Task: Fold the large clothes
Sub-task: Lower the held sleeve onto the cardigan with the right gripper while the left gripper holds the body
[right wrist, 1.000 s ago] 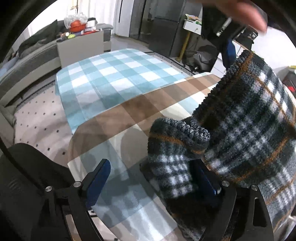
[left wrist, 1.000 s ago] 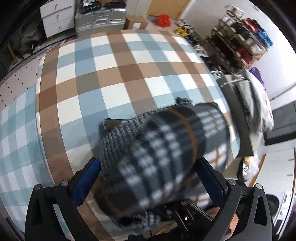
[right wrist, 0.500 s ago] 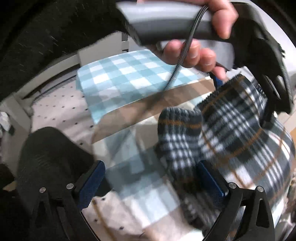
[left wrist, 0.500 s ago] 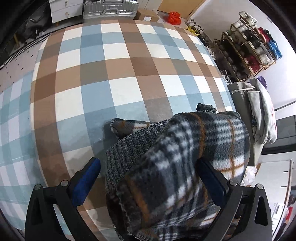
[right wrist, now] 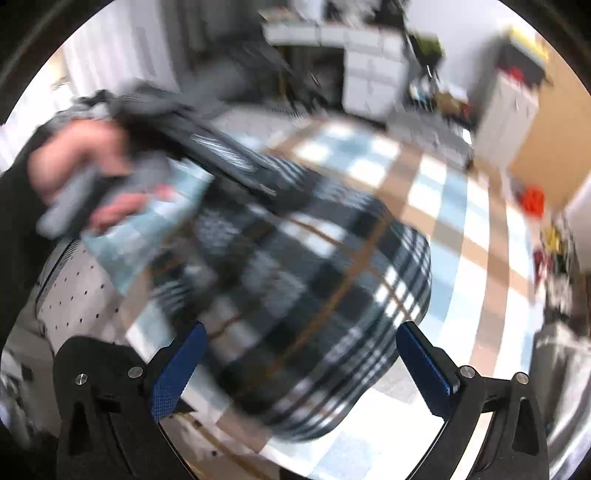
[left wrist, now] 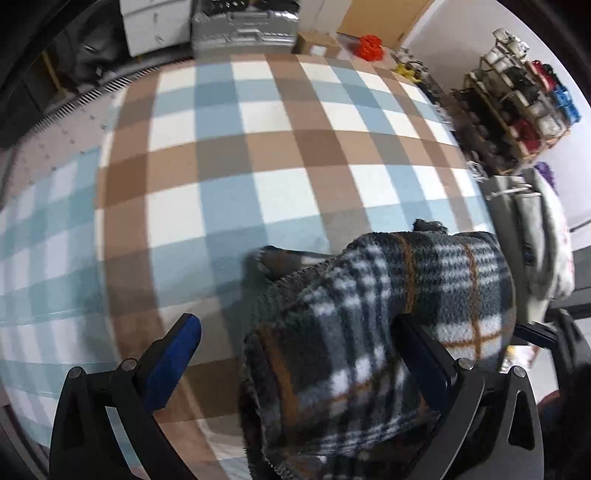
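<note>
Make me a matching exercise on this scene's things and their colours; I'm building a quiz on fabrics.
Things:
1. garment
2. rug
3. tong pads
4. suitcase

Colours:
a. silver
b. blue
c. dark plaid with orange lines
d. brown, pale blue and white checks

Pairs: 1-c, 2-d, 3-b, 4-a

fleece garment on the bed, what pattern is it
Dark grey-and-white plaid fleece garment with orange lines; left wrist view.

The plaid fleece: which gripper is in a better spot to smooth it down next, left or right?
Probably left. The left gripper sits right over the plaid fleece, fabric between its open jaws. The right gripper is open with its pads clear of the fabric.
</note>
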Available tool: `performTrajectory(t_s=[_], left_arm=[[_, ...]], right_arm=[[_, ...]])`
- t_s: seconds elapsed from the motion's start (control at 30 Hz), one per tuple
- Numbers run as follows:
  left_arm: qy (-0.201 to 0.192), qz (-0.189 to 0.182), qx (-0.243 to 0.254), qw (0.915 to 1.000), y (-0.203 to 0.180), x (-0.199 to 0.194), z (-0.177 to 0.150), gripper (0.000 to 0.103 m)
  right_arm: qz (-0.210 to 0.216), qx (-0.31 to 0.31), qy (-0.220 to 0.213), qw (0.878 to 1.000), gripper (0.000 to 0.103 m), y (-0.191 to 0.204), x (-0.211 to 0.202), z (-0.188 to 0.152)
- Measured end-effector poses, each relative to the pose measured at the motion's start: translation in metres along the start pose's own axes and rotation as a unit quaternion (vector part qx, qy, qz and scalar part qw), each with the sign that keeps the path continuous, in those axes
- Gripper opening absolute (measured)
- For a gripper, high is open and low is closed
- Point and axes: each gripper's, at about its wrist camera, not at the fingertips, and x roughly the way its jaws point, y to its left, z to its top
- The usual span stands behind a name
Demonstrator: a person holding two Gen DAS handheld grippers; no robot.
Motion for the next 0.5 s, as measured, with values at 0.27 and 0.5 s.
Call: performTrajectory(t_s=[0.27, 0.5], left_arm=[[-0.053, 0.126, 0.034, 0.99, 0.0, -0.034, -0.014, 0.102], [-0.194, 0.234, 0.063, 0.9506, -0.029, -0.075, -0.055, 0.102]], right_arm=[[0.008, 0.013, 0.037, 0.999, 0.103, -0.009, 0.031, 0.005], [0.004, 0.012, 0.041, 0.999, 0.103, -0.006, 0.041, 0.004]])
